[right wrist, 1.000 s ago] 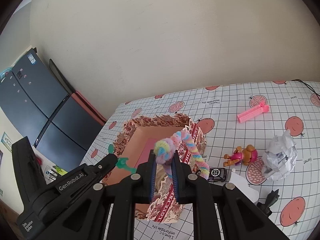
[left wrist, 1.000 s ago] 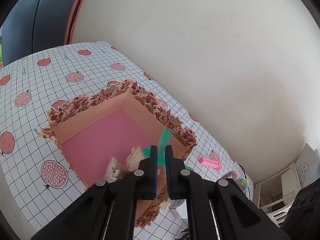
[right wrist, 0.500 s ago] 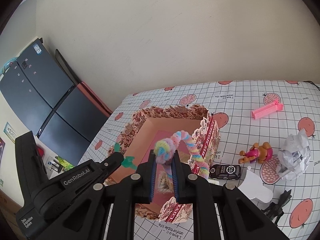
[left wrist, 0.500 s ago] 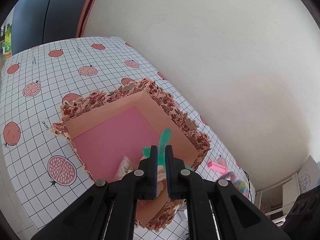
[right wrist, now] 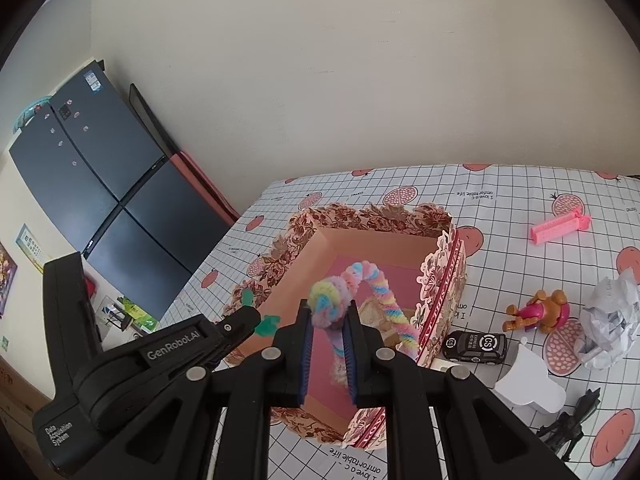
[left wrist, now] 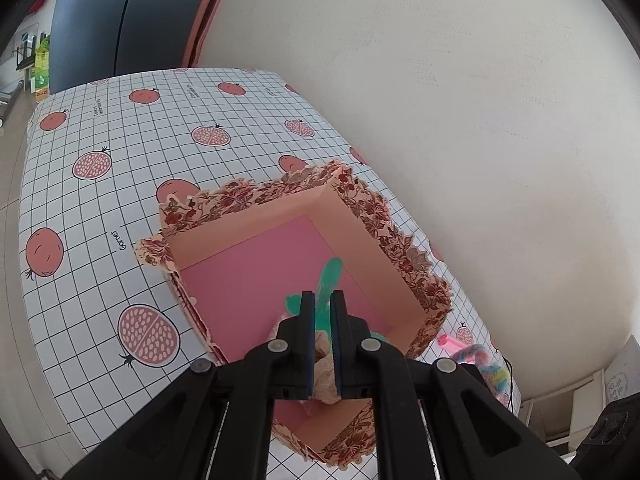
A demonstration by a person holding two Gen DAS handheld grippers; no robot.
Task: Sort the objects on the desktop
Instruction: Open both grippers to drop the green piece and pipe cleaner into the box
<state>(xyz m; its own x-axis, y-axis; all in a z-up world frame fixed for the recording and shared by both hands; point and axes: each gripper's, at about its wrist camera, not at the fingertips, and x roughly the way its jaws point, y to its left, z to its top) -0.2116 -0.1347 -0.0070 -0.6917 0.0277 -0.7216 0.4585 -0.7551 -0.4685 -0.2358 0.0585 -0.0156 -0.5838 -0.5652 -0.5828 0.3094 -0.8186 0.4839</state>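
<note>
The left gripper (left wrist: 321, 305) is clenched on a green toy (left wrist: 329, 280), whose tip juts forward past the fingertips, above the pink floor of the floral box (left wrist: 362, 200). A beige crumpled object (left wrist: 323, 372) lies in the box, seen under and between this gripper's fingers.

The right gripper (right wrist: 329, 311) is clamped on a pastel rainbow pipe cleaner (right wrist: 370, 280), which arches forward from the fingertips and curves down to the right, over the same floral box (right wrist: 440, 284). To this gripper's left, the left gripper (right wrist: 256, 316) shows with the green toy (right wrist: 267, 325) at its tip, above the box's left rim.

Right of the right gripper, outside the box on the pomegranate-print tablecloth (right wrist: 500, 200), sit a black toy car (right wrist: 476, 345), a small pink-and-brown figurine (right wrist: 536, 311), crumpled white paper (right wrist: 610, 320), a white plastic piece (right wrist: 530, 382) and a dark figure (right wrist: 570, 426). Farther ahead to the right lies a pink clip (right wrist: 560, 230).
</note>
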